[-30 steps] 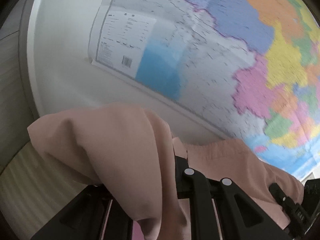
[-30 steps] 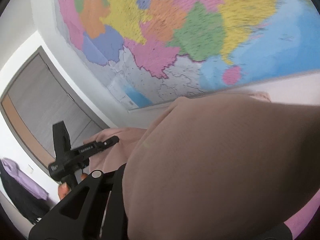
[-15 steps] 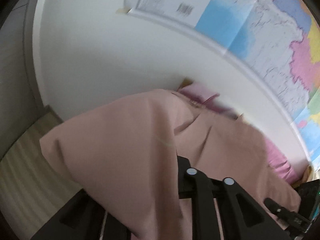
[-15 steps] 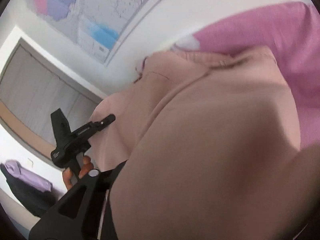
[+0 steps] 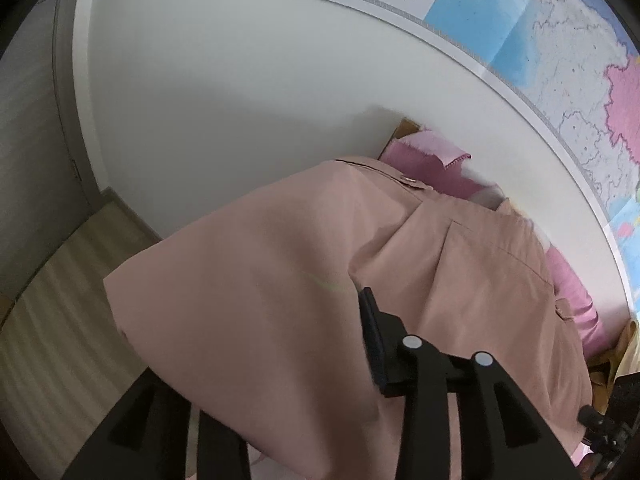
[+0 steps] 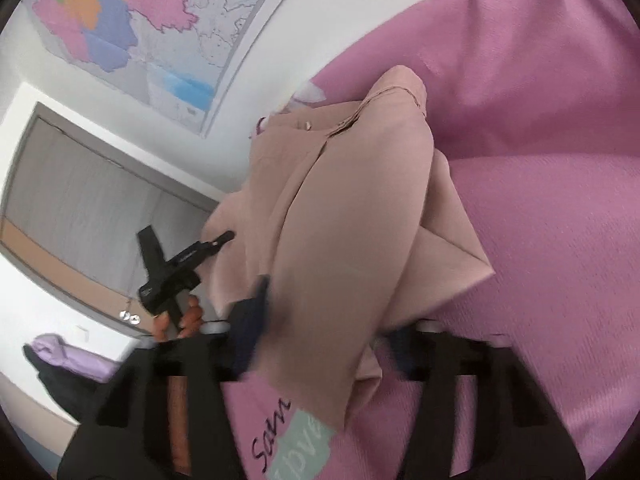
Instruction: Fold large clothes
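Garment: dusty-pink woven trousers, smooth and matt, are draped in soft rounded folds over a pink bedspread; a waistband with a small button and pressed pleats is seen at the far end, near the wall.
Bedspread: a finely ribbed, brighter pink cloth is spread beneath the trousers, with dark script lettering and a pale green patch printed near the lower edge of the right view.
Left gripper: black angular plastic fingers are seen with the jaws opening; a thick fold of the trousers lies between them and hides the left finger, and no pinch by the pads is seen.
Right gripper: the jaws are held partly apart, blurred, with a hanging fold of the trousers between them; whether the pads press on it cannot be told.
Wall map: glossy paper in flat colour patches is taped to a white wall.
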Available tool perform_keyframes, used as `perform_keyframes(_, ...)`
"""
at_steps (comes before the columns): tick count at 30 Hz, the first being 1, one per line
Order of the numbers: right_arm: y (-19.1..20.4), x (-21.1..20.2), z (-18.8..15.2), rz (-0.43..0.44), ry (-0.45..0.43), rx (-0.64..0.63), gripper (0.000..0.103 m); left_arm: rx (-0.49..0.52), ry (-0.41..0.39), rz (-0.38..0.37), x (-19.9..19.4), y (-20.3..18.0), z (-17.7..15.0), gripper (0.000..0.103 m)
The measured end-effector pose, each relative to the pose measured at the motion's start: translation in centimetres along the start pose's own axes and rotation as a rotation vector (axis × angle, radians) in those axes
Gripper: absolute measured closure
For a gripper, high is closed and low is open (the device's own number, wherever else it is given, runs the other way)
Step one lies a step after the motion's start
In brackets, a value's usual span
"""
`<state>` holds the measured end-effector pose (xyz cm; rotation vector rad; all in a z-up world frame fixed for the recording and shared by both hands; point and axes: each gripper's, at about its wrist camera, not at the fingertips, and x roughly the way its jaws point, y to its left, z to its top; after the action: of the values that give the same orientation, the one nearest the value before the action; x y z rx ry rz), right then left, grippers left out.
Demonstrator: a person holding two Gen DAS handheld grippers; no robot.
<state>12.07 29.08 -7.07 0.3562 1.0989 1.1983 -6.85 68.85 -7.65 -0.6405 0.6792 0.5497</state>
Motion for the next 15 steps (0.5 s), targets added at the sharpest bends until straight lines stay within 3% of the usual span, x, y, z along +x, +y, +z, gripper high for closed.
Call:
perform_keyframes(2,0.6,0.4,-0.4,-0.014,0.008,-0.022,0.092,0.004,0.012,0.018,0.2,0.0,0.2,0.062)
perform_keyframes(6,1.8,1.5,-0.9,-0.084,0.024,-0.083,0.094,0.007,0.029,0.064,0.5,-0.4,0.4,0.059)
perform_keyframes(11,2.2,0.3,-1.5,-0.182,0.031,-0.141,0.073,0.063,0.002,0.153,-0.8,-1.6,-0.6,0.05)
perform_keyframes(15,2.9,-0.6,-1.9,-0.228,0.021,-0.206,0.07,0.131,-0.045,0.23,-2.6,-2.9,-1.9,0.047)
